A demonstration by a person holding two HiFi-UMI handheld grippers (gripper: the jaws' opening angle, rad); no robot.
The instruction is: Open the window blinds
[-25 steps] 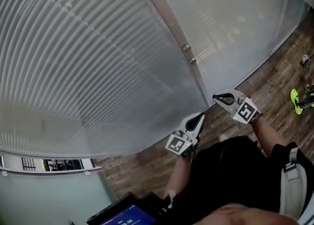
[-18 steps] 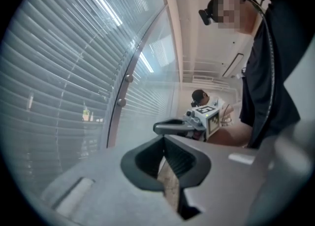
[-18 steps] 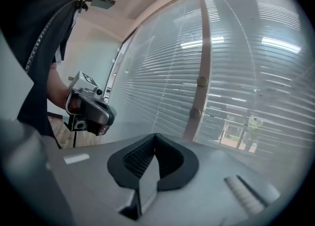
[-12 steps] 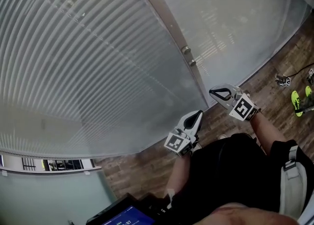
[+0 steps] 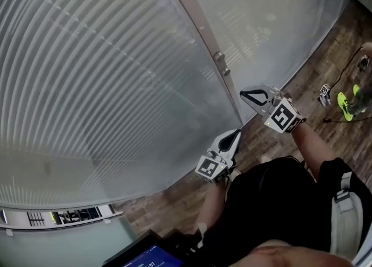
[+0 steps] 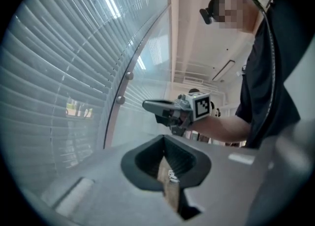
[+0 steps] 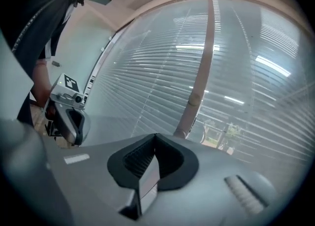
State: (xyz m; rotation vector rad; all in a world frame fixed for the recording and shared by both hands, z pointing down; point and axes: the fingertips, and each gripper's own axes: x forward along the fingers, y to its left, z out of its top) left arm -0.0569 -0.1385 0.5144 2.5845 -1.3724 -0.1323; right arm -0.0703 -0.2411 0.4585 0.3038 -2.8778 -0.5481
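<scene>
Since a second ago: right hand-held gripper [image 5: 243, 93] has come up and in toward the foot of the metal post [image 5: 203, 33]. Left hand-held gripper [image 5: 238, 135] is about where it was, low and close to the person's black shirt [image 5: 279, 202]. The head view has swung a little, so the yellow-green object on the wood floor [image 5: 308, 79] sits differently at the right edge. Blinds [image 5: 104, 85]: all slats down, covering the panes on both sides of the post and sitting behind the glass. The slats' long axis runs level across the window, and they stack from the floor up past the top of the head view. The post between the panes stands upright and carries two round fittings [image 5: 219, 56]. Both hand-held grippers point at the window, with the blinds straight ahead of them and the glass in between; neither touches the glass. In the left gripper view the right hand-held gripper [image 6: 146, 105] hangs level, short of the pane. Left gripper view: own jaws together, nothing between. Right gripper view: jaws pressed together, empty, aimed just left of the post [image 7: 199, 92], and the left hand-held gripper [image 7: 76, 139] is low at the left edge.
</scene>
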